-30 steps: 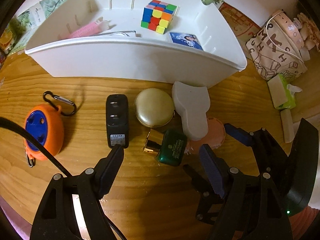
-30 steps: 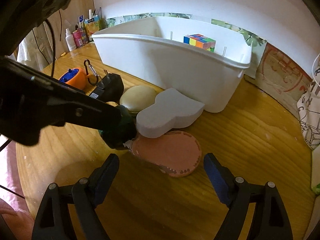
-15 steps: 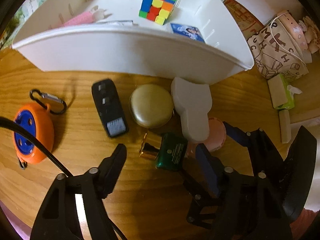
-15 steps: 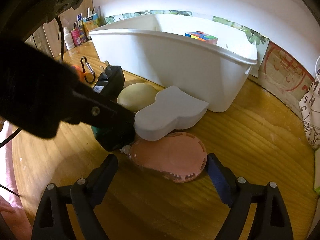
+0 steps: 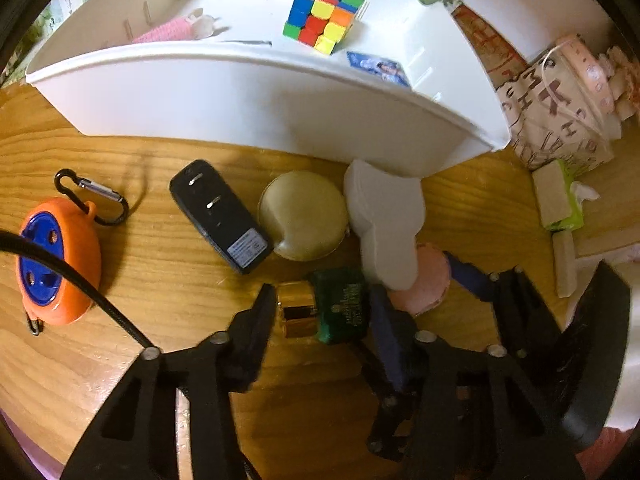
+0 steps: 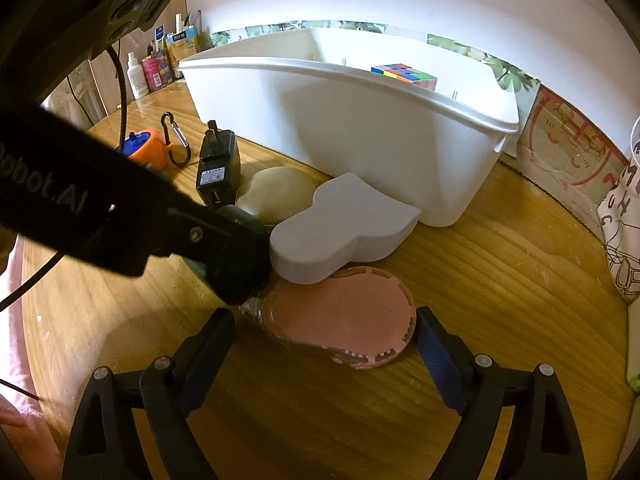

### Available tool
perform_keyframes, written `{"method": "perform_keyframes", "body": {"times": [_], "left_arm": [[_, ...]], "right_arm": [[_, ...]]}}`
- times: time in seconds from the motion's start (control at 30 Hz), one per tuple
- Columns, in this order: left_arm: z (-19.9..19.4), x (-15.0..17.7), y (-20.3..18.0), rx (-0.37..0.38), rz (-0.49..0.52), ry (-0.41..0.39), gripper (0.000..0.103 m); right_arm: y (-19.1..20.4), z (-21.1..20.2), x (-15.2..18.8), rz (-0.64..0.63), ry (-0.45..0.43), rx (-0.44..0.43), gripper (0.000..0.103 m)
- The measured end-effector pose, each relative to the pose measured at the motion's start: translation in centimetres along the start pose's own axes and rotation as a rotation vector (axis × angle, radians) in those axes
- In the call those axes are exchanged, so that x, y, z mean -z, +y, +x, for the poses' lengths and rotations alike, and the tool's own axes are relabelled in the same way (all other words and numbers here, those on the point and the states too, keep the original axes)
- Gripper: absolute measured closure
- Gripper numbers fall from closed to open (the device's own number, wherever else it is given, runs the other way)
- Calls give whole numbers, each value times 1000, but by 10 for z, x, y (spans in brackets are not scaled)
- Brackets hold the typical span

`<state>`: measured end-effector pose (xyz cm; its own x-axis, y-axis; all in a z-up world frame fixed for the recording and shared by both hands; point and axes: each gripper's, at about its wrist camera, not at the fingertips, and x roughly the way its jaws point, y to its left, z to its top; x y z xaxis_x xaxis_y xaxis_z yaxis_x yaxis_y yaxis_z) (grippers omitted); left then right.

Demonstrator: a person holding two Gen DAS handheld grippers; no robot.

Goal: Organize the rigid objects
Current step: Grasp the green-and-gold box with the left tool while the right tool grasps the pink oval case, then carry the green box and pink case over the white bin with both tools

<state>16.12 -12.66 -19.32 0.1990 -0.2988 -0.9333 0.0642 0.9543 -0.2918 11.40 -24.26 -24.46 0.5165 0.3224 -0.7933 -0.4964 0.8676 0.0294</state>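
Bin [image 5: 248, 92] has cube [image 5: 323, 16] + approx. 2 bits. My left tongs [image 5: 320, 312] closing round bottle [image 5: 324, 310], maybe touching; right [image 6: 322, 334] wide astride pink lid [image 6: 340, 316]. Six left on table.

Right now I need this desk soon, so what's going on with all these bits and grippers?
A person is sorting small things into the white bin. The left gripper is closing around the green bottle lying on the table. The right gripper is open astride the pink round lid, not gripping it. A cube is already in the bin.
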Motion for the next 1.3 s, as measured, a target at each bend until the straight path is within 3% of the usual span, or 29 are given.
{"method": "perform_keyframes", "body": {"times": [0.2,0.7,0.97,1.3], "left_arm": [[-5,2,13,-14,-57,-22,56],[-42,29,43,-3,-179,-145,56],[-58,41,45,-5,-209,-205,56],[-83,67,48,-33,-215,-281,56]], "right_arm": [[1,4,-4,-11,13,-8,5],[0,3,-10,11,-4,8,5],[2,-5,-12,13,-6,10,17],[8,-7,-15,6,14,9,18]]}}
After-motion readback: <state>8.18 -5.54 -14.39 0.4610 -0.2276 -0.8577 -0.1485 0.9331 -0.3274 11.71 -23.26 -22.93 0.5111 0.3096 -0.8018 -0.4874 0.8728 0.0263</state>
